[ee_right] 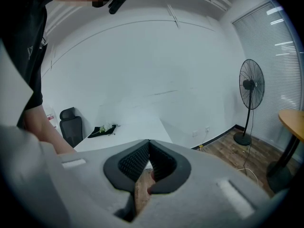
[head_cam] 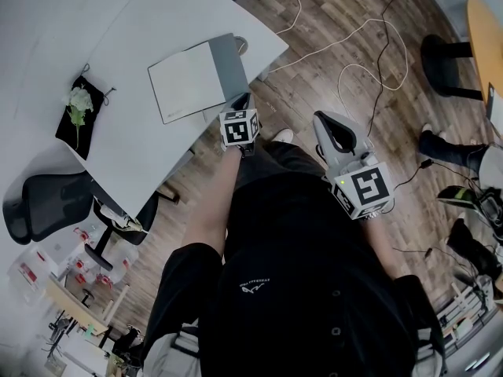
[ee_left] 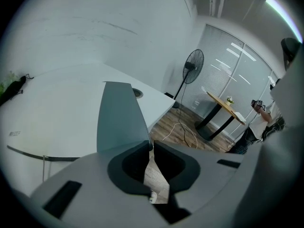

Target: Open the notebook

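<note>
- The white table point(head_cam: 141, 22) fills the far left. It ends in a rounded corner on the right, with wooden floor point(head_cam: 330, 22) beyond.
- The notebook point(head_cam: 196, 78) lies flat near that right corner, close to the near edge. It is well apart from the black pouch point(head_cam: 78, 108) with its white flower, far off to the left.
- Its grey cover point(head_cam: 229, 63) is already tilted up off the white page point(head_cam: 182, 85). From above it shows only as a narrow strip along the book's right side. In my left gripper view it rises as a tall grey panel point(ee_left: 118, 118) straight out of my jaws.
- My left gripper point(head_cam: 240, 104) sits at the near right corner of the book. Its jaws point(ee_left: 148, 148) are pressed almost together at the tips, and I judge they are pinching the near edge of that cover.
- My right gripper point(head_cam: 326, 124) hangs over the floor beside my body, clear of the table. Its jaws point(ee_right: 148, 146) meet at the tips with nothing between them.
- I expect the book to be light, and the cover to be thin, stiff board with a smooth, rather slippery face. A light book may slide or lift whole when I swing the cover.
- The free edge, away from the spine, looks like the right place to hold. A shallow pinch should do, following the hinge's arc over to the right. If the book drifts, I would rest the right gripper on the page.
</note>
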`<move>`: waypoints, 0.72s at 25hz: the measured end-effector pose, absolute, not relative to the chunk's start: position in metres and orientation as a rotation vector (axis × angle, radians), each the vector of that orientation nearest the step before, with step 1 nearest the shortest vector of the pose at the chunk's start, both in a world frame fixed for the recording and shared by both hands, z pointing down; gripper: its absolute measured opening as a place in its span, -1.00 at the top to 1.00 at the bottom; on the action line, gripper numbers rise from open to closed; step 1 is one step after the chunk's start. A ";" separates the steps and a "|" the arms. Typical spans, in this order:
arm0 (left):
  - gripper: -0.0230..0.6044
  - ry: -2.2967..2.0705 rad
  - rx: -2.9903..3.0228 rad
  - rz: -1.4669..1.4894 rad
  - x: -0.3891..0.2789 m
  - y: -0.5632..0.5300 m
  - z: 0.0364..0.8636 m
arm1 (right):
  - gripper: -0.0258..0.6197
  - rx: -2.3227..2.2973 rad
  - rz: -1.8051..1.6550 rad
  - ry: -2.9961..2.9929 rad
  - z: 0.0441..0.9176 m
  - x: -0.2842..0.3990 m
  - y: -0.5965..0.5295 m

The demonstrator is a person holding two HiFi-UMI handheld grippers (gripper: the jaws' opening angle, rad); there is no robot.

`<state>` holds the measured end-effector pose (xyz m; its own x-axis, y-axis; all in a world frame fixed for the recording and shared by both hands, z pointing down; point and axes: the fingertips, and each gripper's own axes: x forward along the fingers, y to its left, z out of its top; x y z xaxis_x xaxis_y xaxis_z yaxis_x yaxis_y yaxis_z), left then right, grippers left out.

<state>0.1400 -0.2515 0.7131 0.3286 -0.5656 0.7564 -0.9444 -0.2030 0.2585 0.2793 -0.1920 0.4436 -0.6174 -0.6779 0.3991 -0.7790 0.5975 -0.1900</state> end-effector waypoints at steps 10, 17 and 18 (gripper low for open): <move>0.53 -1.255 1.971 0.690 0.149 -0.245 0.706 | 0.91 1.205 0.514 -2.527 0.445 0.273 -0.188; 0.66 -1.240 2.038 0.695 0.139 -0.238 0.694 | 0.91 1.216 0.511 -2.521 0.445 0.256 -0.185; 0.66 -1.234 2.054 0.697 0.137 -0.237 0.690 | 0.91 1.219 0.511 -2.519 0.445 0.253 -0.184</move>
<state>0.1373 -0.2369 0.6903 0.4201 -0.5637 0.7112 -0.9001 -0.3587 0.2474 0.2528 -0.1843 0.4453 -0.5970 -0.6897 0.4098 -0.7949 0.5777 -0.1856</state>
